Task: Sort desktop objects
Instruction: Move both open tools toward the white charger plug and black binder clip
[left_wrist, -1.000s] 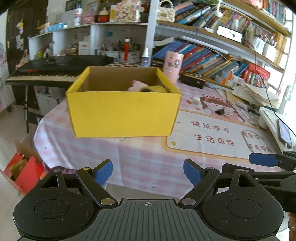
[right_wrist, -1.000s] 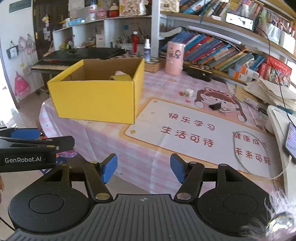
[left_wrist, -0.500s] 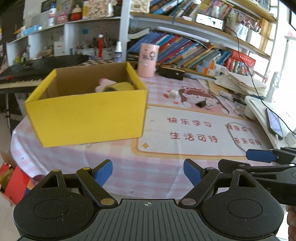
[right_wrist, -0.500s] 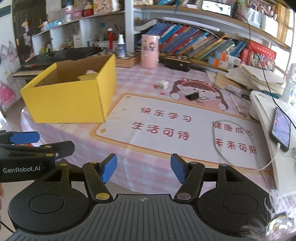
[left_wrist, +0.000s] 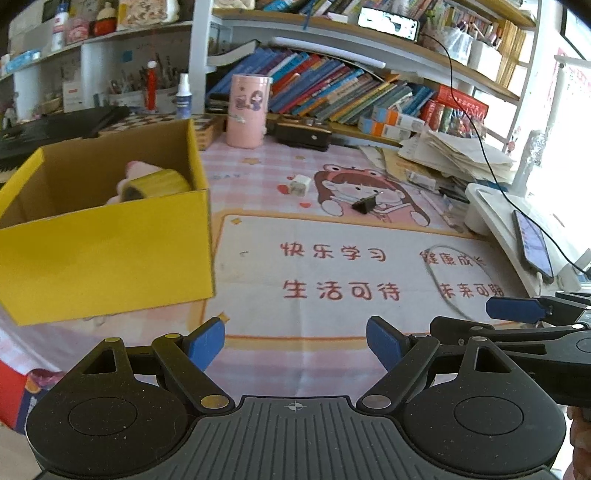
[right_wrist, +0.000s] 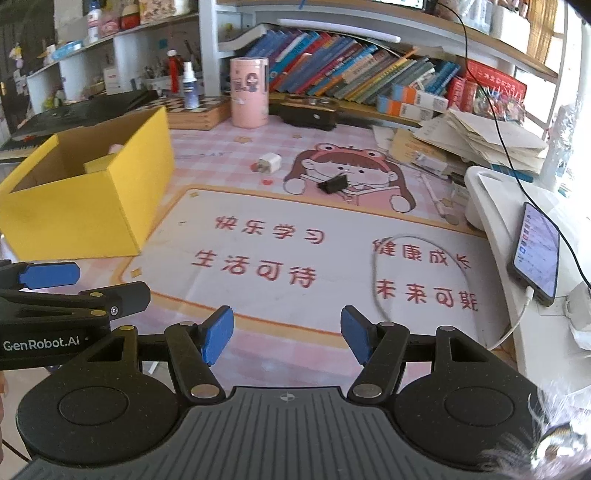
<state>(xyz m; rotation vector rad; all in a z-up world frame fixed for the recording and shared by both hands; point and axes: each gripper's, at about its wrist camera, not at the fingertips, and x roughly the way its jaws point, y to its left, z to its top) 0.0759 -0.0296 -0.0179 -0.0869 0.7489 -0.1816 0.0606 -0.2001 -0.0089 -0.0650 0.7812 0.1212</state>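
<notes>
Sorting in progress: both tools carried empty above the near edge of the printed pink-and-cream desk mat (right_wrist: 332, 206), no item yet selected.

Left gripper (left_wrist: 295, 343): black frame, blue rubber pads, jaws standing wide, nothing between them. Right gripper (right_wrist: 288, 339): same build, jaws parted somewhat narrower, likewise empty.

Destination: open yellow corrugated cardboard box (left_wrist: 110, 247), matte walls, brown inside, at the left of the mat. Contents so far: yellowish roll of tape (left_wrist: 155, 184) and a soft pink item (left_wrist: 136, 170) behind it, identity unclear.

Loose stock on the mat, well apart from both grippers:
- small white plastic plug-shaped cube (right_wrist: 269, 163), hard, smooth, rounded edges; between box and cartoon figure.
- small black folded binder clip (right_wrist: 334, 183), thin, springy metal, angular; lying on the cartoon figure.
- thin pale looped cable (right_wrist: 380, 280), limp, flat on the mat at the right.

Not for sorting, by appearance: tall pink cylindrical tin (right_wrist: 249, 92), phone (right_wrist: 537, 251) on charge.

Handling advice: probably nearest small piece first; approach from above, pads straddling flat opposite faces of the cube, closing square to avoid squirting it sideways. Clip best taken across its folded body, not its wire arms. Cable likely to trail; gather at the loop. Release low inside the box, clear of the tape.
</notes>
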